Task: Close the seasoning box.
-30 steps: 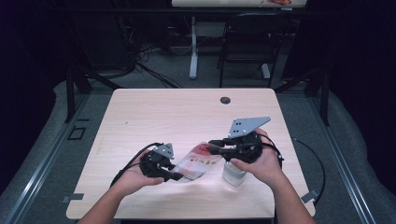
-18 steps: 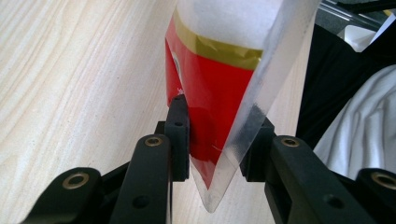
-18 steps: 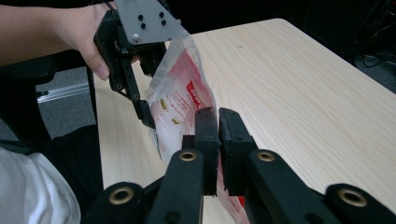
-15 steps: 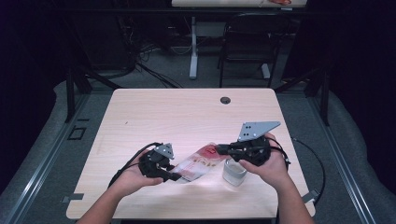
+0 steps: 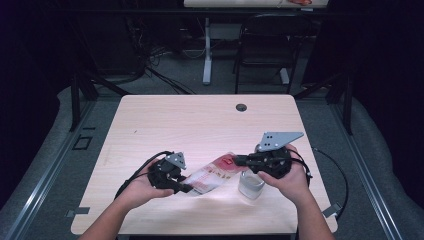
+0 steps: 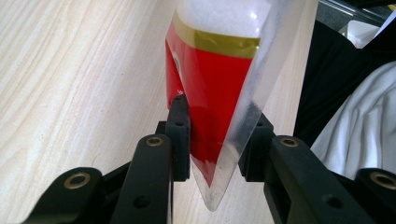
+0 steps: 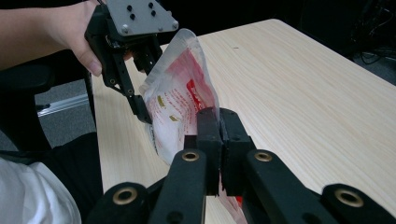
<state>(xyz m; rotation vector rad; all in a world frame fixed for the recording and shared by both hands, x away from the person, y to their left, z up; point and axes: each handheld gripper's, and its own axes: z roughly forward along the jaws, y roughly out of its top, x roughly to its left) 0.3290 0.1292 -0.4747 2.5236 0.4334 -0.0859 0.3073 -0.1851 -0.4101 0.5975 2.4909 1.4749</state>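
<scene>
Though clear-edged, pouch (image 5: 212,173) looks red-printed.

One table (image 5: 200,120), one red-and-clear pouch (image 5: 212,174), one clear cup (image 5: 251,185), two grippers: left gripper (image 5: 186,188), right gripper (image 5: 237,160). Two hands holding them.

table (image 5: 200,120): light wood top, round grommet hole (image 5: 241,107) near far edge. clear cup (image 5: 251,185): upright on table near front right. chair (image 5: 262,50): dark, beyond table. cables (image 5: 160,75): tangled on floor, far left.
</scene>
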